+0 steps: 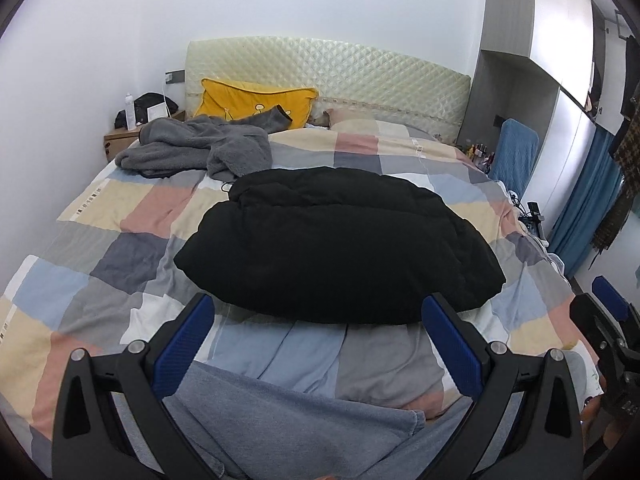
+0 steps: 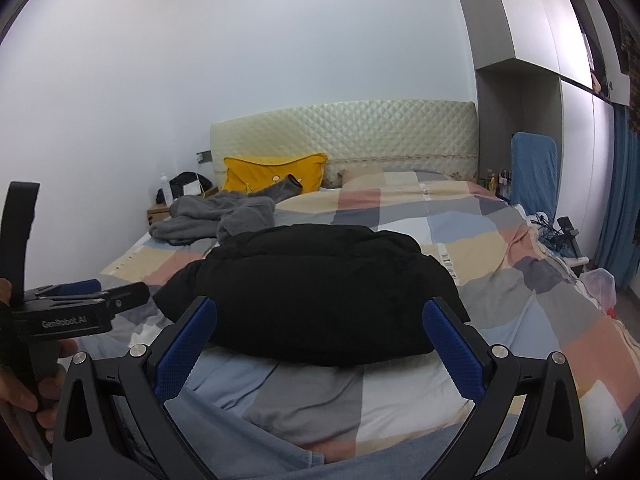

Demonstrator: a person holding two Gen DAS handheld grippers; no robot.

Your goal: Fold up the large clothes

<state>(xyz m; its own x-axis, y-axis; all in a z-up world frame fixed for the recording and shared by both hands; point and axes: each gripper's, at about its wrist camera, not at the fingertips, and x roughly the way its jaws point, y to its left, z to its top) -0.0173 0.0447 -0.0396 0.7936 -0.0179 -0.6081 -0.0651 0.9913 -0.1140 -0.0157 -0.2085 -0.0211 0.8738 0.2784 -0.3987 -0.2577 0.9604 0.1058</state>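
Black puffer jacket lies mid-bed, bundled, just beyond both grippers. Left gripper and right gripper: jaws wide, empty. Looks bulky, soft, light, slippery; pinch the near hem corners.

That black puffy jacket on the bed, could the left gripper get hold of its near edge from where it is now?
Probably yes. The left gripper is open and empty, facing the black jacket, with only bare checked quilt between them. The grey fleece lies farther back, out of the way.
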